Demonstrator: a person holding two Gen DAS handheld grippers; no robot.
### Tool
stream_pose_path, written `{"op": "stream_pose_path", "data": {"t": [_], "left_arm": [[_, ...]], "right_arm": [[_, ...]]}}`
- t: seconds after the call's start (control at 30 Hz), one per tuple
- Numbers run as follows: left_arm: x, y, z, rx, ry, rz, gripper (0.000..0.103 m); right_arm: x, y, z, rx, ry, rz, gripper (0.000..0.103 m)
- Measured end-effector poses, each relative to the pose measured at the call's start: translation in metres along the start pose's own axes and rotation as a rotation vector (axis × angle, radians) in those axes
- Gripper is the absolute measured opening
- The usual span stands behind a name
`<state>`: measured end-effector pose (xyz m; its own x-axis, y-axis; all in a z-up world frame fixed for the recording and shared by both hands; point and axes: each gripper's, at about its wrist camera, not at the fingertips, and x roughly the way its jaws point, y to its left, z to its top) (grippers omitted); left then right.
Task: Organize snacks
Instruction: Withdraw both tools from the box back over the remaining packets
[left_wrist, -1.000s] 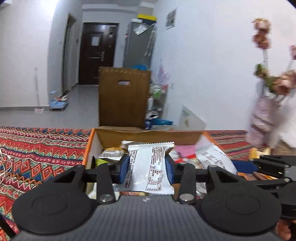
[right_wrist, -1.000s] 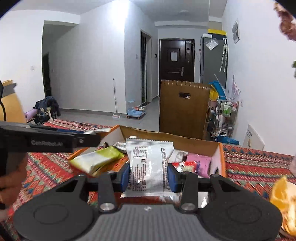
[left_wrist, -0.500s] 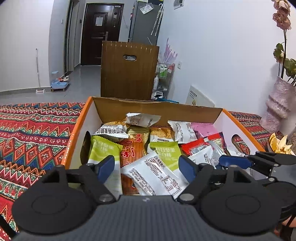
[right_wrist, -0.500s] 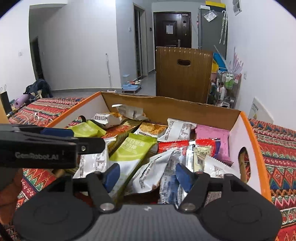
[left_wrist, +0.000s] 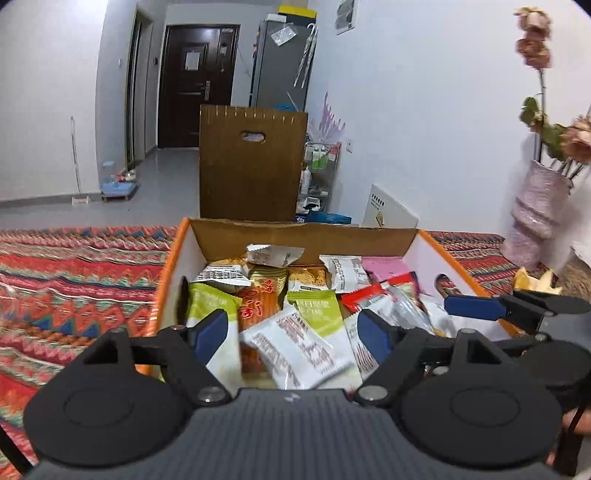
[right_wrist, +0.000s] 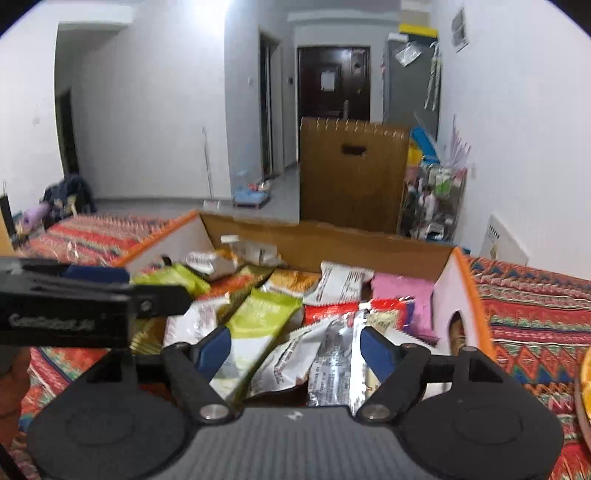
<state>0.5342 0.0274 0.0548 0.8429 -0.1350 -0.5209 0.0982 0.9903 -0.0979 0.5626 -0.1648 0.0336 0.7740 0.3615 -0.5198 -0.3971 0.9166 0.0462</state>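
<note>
While both sets of jaws hang spread above the cardboard box (left_wrist: 207, 240), the right gripper (right_wrist: 295, 349) opening further, white snack packets (left_wrist: 299, 349) lie loose beneath them; best lift clear without snagging wrappers.

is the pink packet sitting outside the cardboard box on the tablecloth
No, the pink packet lies inside the cardboard box, against its far right corner among the other snack packets.
</note>
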Motion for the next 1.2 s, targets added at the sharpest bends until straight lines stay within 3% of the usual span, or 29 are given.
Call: {"op": "stream_pose_path", "data": {"t": [0.2,0.4,0.5,0.73,0.87,1.0,1.2], "left_arm": [[-0.087,-0.013,-0.004,-0.010,-0.077,-0.005,0.083],[-0.160,-0.036,-0.031,0.019,-0.112,0.006,0.087],[-0.197,-0.042,-0.056,0.004,-0.127,-0.002,0.100],[-0.266,-0.056,-0.139,0.024,-0.168,0.080,0.103],[-0.294,-0.058,-0.185,0.018,-0.147,0.106,0.103],[-0.307,-0.057,-0.222,-0.048,-0.067,0.089,0.103],[-0.306,-0.054,-0.249,-0.039,0.011,0.098,0.103]], "right_arm": [[-0.078,0.010,-0.004,-0.027,-0.049,-0.018,0.082],[-0.155,0.018,-0.024,-0.012,-0.097,-0.033,0.086],[-0.190,0.024,-0.043,-0.014,-0.107,-0.032,0.087],[-0.260,0.041,-0.114,-0.029,-0.126,-0.041,0.094],[-0.292,0.051,-0.160,-0.021,-0.117,-0.033,0.097],[-0.314,0.063,-0.208,-0.018,-0.076,-0.044,0.097],[-0.326,0.068,-0.255,0.020,-0.013,-0.051,0.098]]}}
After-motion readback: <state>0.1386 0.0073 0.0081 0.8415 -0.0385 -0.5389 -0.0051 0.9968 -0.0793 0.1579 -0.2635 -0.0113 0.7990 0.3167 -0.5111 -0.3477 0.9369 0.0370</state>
